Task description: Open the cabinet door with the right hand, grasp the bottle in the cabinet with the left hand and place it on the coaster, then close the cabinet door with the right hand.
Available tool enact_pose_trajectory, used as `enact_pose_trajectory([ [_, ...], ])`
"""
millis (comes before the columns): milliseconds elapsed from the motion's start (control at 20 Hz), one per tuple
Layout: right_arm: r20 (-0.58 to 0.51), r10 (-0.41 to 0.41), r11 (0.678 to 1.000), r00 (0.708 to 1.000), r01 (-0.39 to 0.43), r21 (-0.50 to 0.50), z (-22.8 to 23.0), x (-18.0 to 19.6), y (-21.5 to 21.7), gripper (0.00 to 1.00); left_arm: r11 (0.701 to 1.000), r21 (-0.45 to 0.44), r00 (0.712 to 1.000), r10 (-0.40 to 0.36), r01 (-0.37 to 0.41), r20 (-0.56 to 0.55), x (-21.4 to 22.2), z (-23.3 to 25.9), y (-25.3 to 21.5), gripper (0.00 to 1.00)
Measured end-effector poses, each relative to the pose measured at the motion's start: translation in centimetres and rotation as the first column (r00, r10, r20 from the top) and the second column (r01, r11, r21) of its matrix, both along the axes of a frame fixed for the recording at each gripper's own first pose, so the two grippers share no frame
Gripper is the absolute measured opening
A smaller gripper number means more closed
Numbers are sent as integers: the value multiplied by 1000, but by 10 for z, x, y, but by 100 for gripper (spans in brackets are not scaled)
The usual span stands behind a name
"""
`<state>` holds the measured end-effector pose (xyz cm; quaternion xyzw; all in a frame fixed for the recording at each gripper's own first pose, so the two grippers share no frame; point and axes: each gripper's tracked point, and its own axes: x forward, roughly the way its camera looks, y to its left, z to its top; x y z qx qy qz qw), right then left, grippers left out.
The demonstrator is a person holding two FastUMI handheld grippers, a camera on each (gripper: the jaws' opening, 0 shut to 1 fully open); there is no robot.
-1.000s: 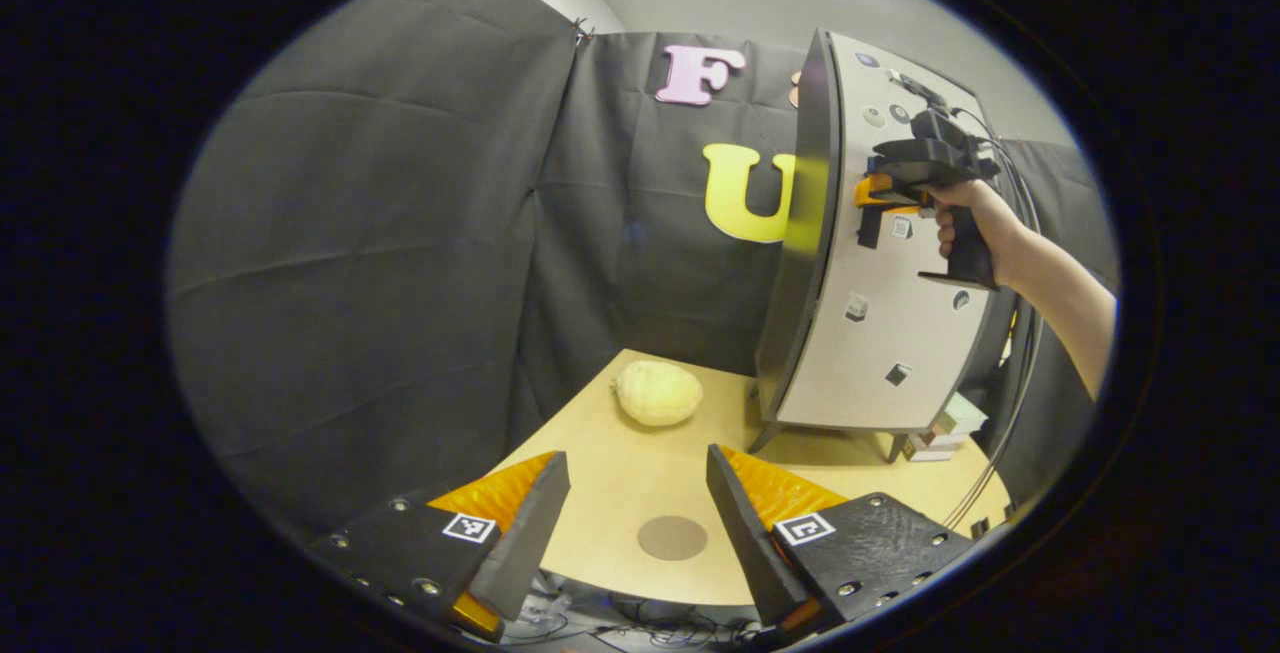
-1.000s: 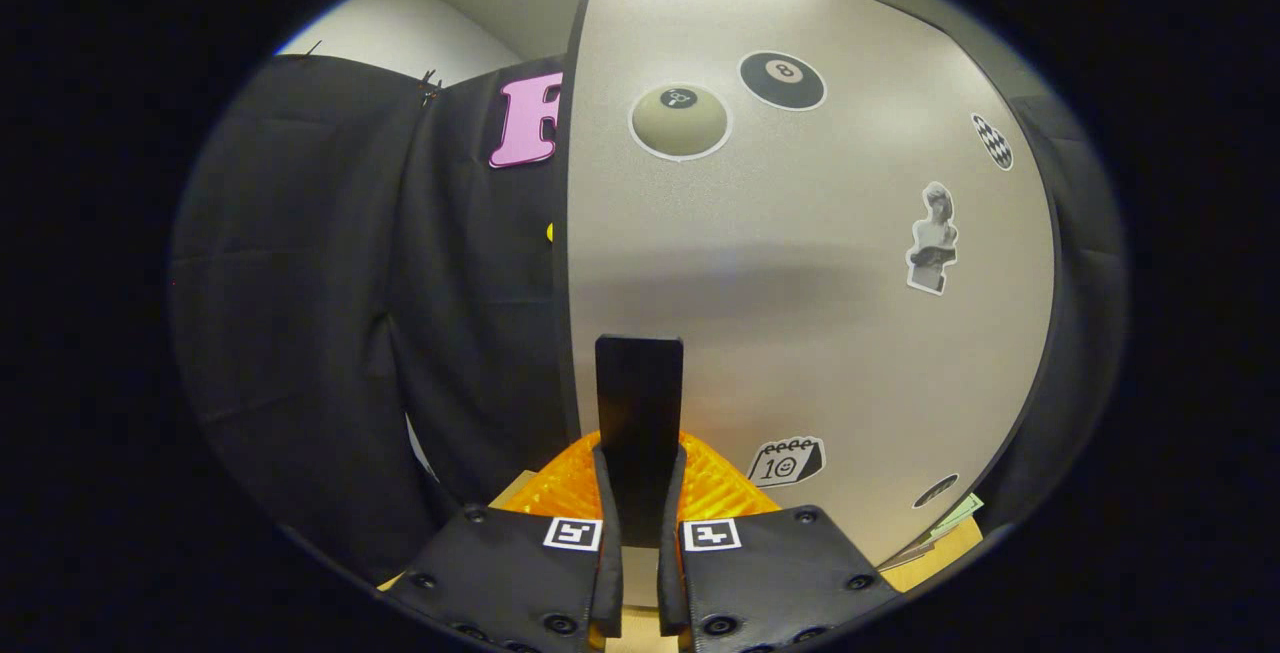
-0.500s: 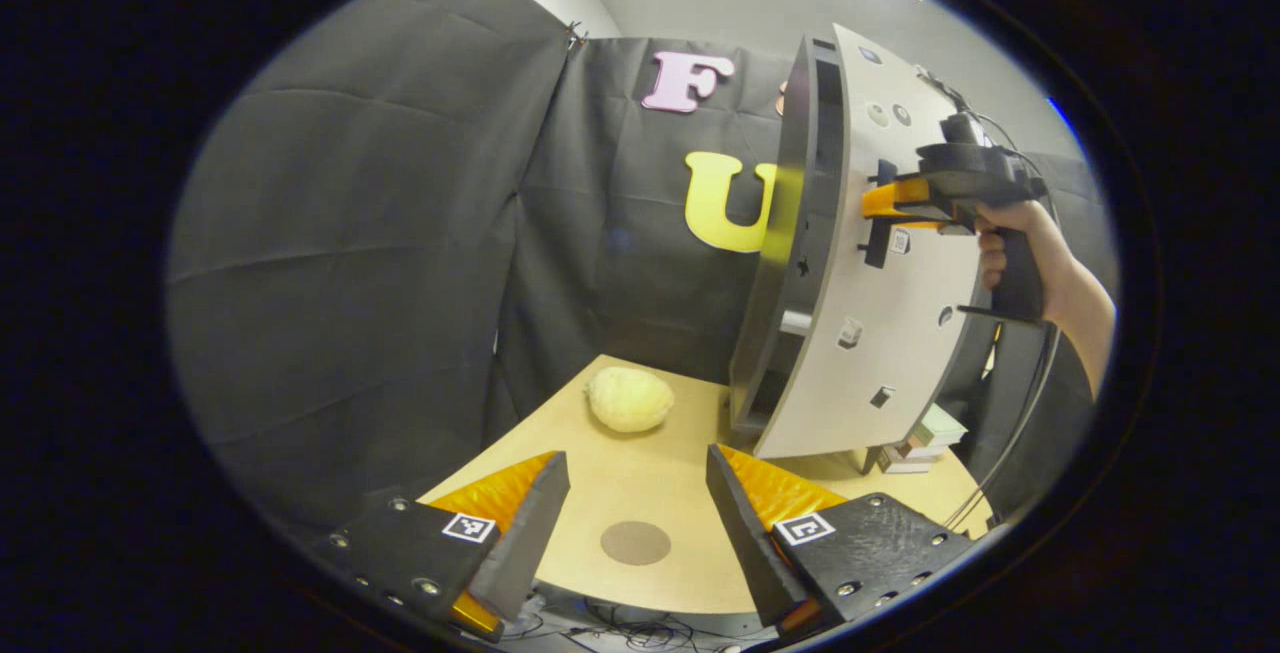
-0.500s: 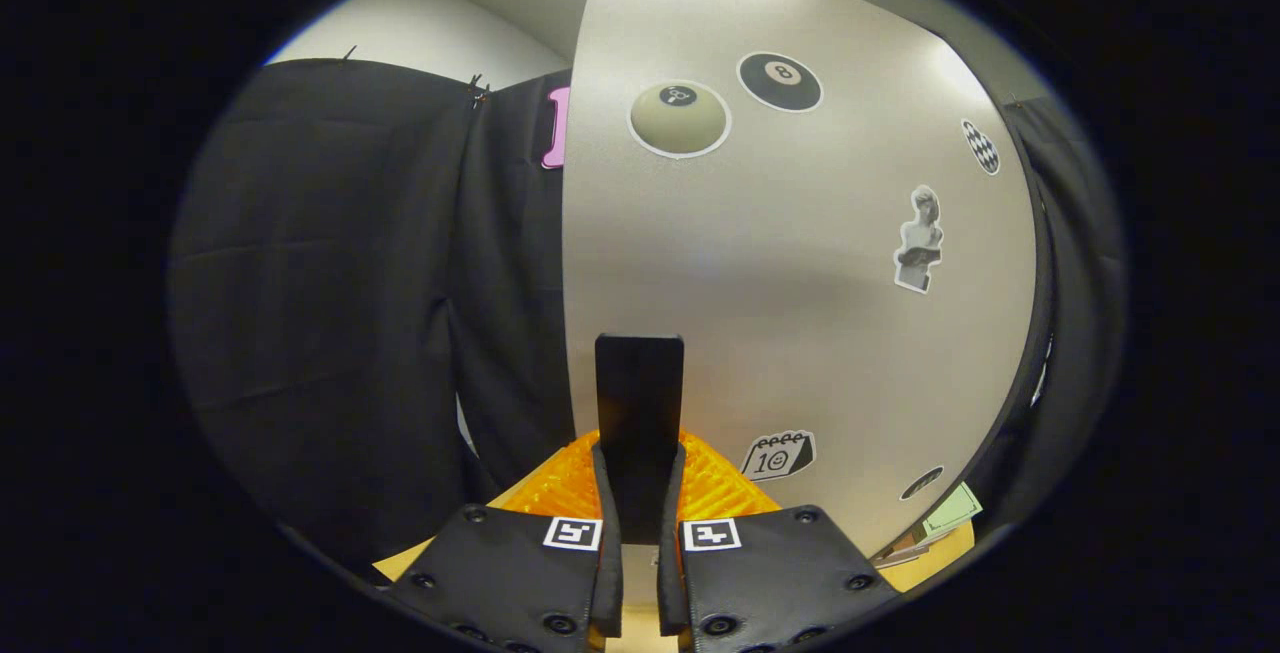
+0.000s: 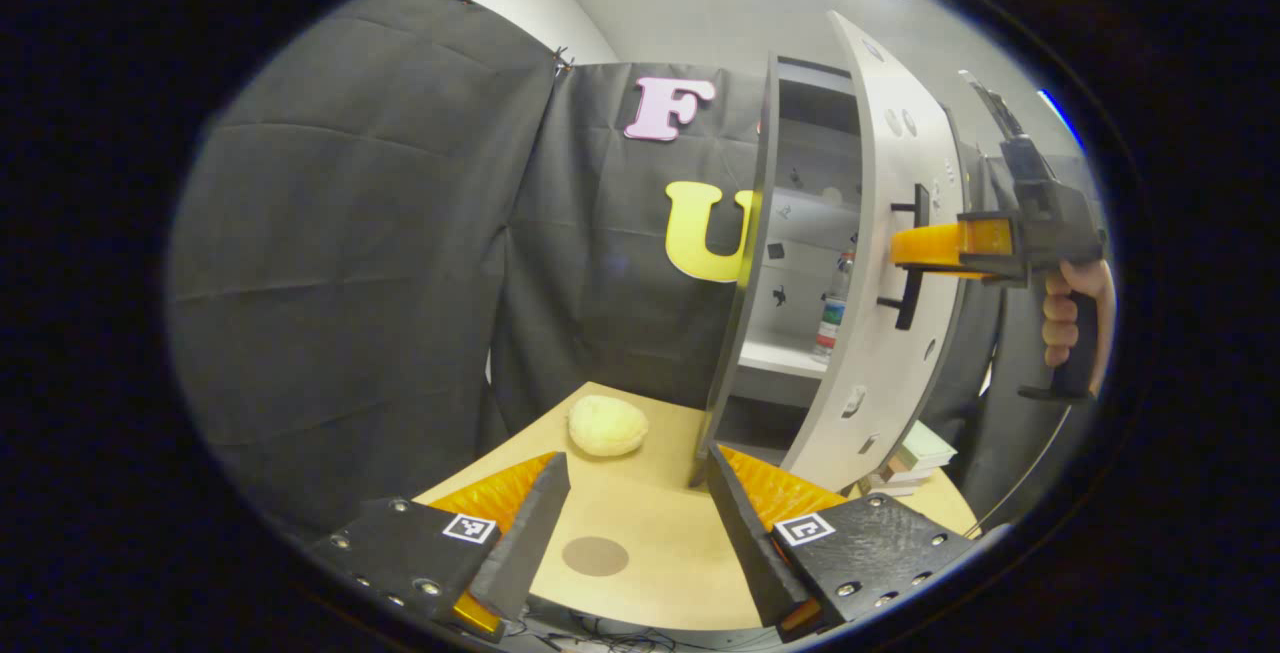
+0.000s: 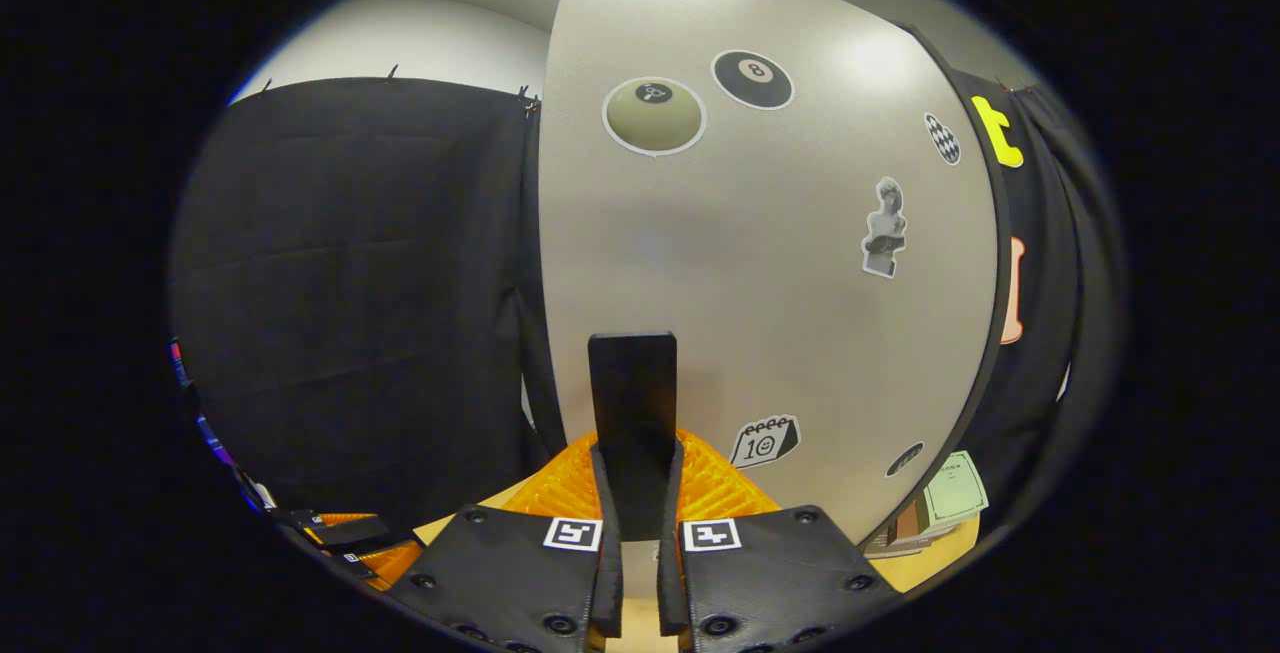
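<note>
The right gripper point(image 6: 633, 493) squeezes the black bar handle point(image 6: 631, 403) of the grey sticker-covered cabinet door point(image 6: 760, 263). That door half hides a clear plastic bottle point(image 5: 832, 305). The left gripper point(image 5: 635, 513) is spread wide.

I count one cabinet point(image 5: 790, 233) with one open door point(image 5: 890, 263), one door handle point(image 6: 632, 413), one bottle point(image 5: 832, 305), one coaster point(image 5: 595, 556), one pale round lump point(image 5: 607, 426), and six stickers on the door face point(image 6: 655, 116).

Cabinet door point(image 5: 890, 263) ajar, bottle point(image 5: 833, 305) upright inside, coaster point(image 5: 595, 556) bare
</note>
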<state>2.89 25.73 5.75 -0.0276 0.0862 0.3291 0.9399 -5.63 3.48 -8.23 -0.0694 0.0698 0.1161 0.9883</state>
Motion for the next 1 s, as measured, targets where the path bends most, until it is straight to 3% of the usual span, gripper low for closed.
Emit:
enact_pose_trajectory([
  [400,-21,38,998,999,-37,50,1,2,-7,16,998,57,1000,-11,11,6,-11,21,-55,82],
  [450,-23,43,998,999,-41,56,0,3,-7,16,998,54,1000,-10,10,9,-11,23,-61,88],
  [500,-27,47,997,999,-45,64,1,3,-8,16,999,53,1000,-7,6,12,-13,26,-69,82],
  [750,-25,43,991,999,-39,128,2,5,-13,16,994,111,999,-13,7,53,-18,51,-98,82],
  [1000,-15,3,990,1000,-1,144,3,3,-20,15,987,130,994,-97,90,45,18,56,-128,82],
])
